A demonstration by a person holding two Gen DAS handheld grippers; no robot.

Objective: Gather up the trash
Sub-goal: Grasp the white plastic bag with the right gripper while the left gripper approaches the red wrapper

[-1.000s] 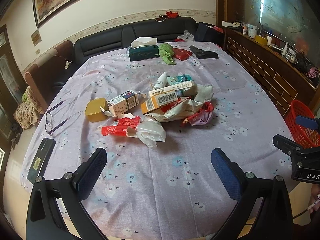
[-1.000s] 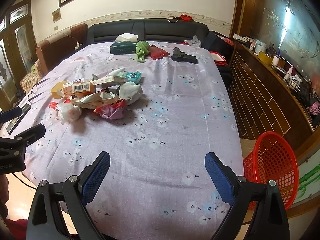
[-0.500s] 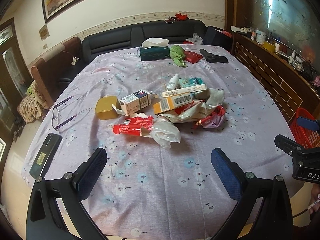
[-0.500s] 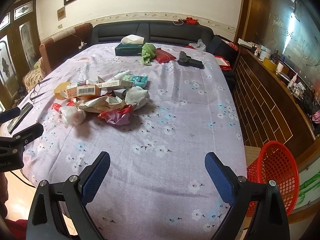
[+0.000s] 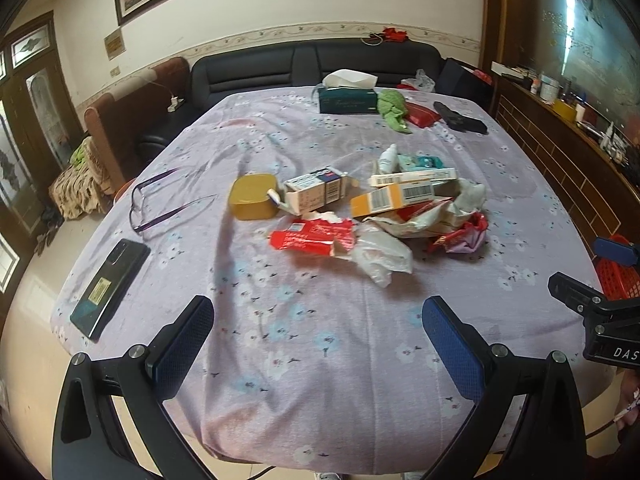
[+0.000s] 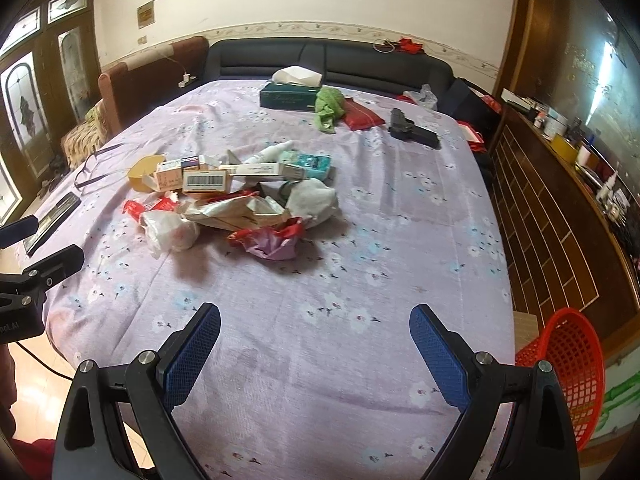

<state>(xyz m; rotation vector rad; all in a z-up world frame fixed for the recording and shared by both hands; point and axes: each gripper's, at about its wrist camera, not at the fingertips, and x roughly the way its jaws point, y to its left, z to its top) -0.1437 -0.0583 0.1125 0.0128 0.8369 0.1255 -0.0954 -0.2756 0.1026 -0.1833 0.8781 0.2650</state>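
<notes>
Both claws were spread wide and held nothing: the left gripper (image 5: 318, 344), with its blue-padded black fingers, hung over the near edge of the round table under a lilac flowered cloth (image 5: 320, 380), and the right gripper (image 6: 316, 352) hung likewise over the near edge, further to the right. Near the middle of the table lay the heap of trash, well apart from both claws: a torn red paper wrapper (image 5: 308, 238) touching a crumpled clear plastic bag (image 5: 382, 258), an opened white carton with a blue and red end (image 5: 316, 194), an orange barcode box (image 5: 394, 198) with a long white barcode box (image 5: 414, 178) behind it, a teal box (image 5: 424, 162), a small white bottle (image 5: 387, 160), a wad of white tissue (image 6: 312, 200) and a crushed red and purple foil wrapper (image 6: 268, 240). Just left of the heap sat a yellow rounded plastic tub (image 5: 253, 196). Further left lay purple-framed spectacles (image 5: 160, 204) and a dark mobile phone (image 5: 110, 288) near the table's edge. At the far side stood a dark green tissue box (image 5: 348, 100), a green cloth (image 5: 394, 108), a red pouch (image 5: 420, 114) and a black pistol-shaped object (image 6: 412, 130). A red plastic mesh basket (image 6: 568, 368) stood off the table, beside its near right edge, tilted against the wooden wall.
</notes>
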